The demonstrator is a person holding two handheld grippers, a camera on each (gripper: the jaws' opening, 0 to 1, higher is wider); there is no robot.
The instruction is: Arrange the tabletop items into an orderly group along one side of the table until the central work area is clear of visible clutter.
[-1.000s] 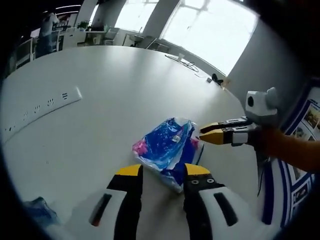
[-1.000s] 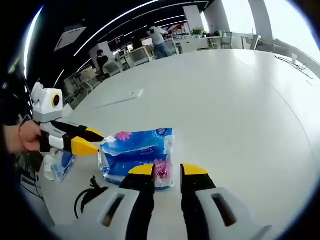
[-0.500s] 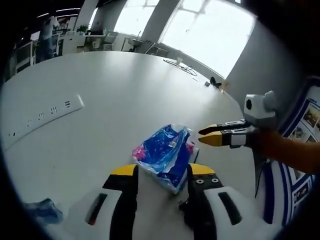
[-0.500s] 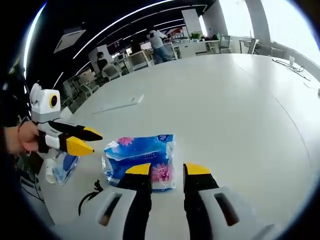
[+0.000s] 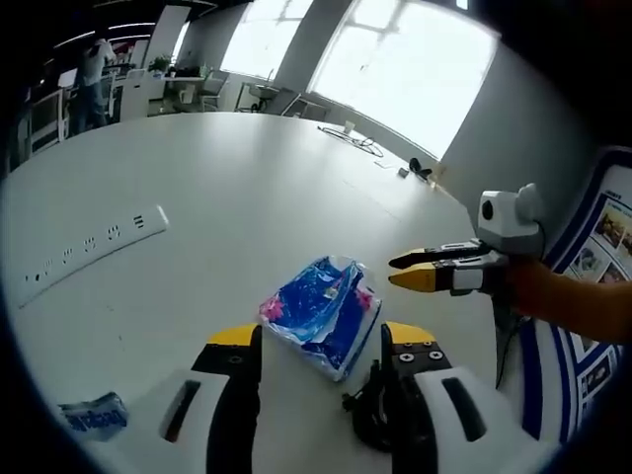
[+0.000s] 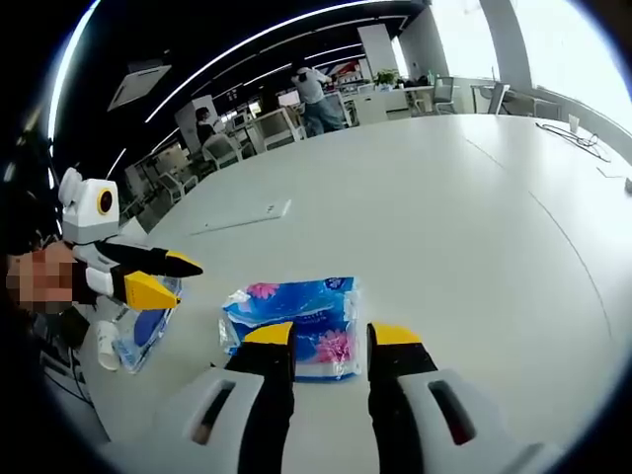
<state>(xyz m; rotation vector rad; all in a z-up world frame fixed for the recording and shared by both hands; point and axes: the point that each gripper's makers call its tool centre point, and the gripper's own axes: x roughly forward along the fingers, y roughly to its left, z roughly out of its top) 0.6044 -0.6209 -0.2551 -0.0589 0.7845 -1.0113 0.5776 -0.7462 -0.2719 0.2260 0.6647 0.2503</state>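
A blue tissue pack [image 5: 321,316] with pink flowers lies flat on the white table [image 5: 227,188]. My left gripper [image 5: 322,344] is open, and the pack's near end sits between its yellow tips without being touched. In the right gripper view the same pack [image 6: 296,324] lies just beyond my open right gripper [image 6: 332,338]. The right gripper [image 5: 400,272] enters the left gripper view from the right, a little above and beside the pack. The left gripper [image 6: 183,276] enters the right gripper view from the left, clear of the pack.
A white power strip [image 5: 89,252] lies far left on the table. A small blue packet [image 5: 94,417] rests near the table's edge, as does a black cable bundle [image 5: 367,415] by my left gripper's right jaw. A poster board [image 5: 602,316] stands at right. People and desks are far behind.
Both views have drawn back a little from the tissue pack, which stays on the table. The left jaws stand slightly wider. The black cable bundle has come into the left gripper view.
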